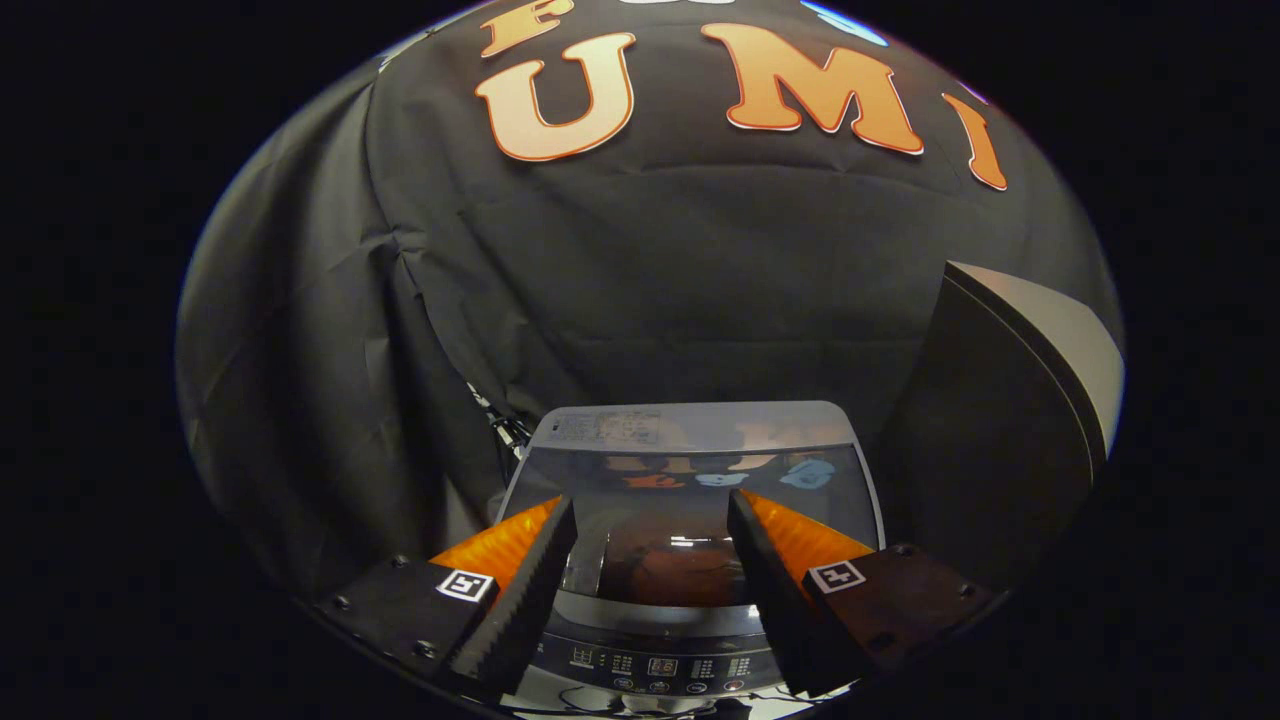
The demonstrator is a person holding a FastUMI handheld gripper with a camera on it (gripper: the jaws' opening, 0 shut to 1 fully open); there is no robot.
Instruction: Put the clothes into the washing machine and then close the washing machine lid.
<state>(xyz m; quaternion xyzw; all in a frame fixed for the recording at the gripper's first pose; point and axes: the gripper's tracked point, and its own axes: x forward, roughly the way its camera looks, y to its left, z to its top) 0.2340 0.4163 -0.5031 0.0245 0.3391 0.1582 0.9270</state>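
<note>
A top-loading washing machine [690, 425] stands right below and ahead of me, against the black cloth wall. Its glass lid [570, 470] lies flat over the tub and mirrors the wall. Through the glass a reddish-brown mass [660, 575] shows dimly; I cannot tell if it is clothing. The control panel [660, 665] with its small displays and buttons runs along the near edge, under my fingers. My gripper [650, 500] hovers above the lid, open wide, with nothing between the fingers.
A tall dark panel with a pale side [1010, 430] stands close to the machine's right. Cables [505, 425] hang at the machine's far left corner. The black cloth wall closes in behind and to the left.
</note>
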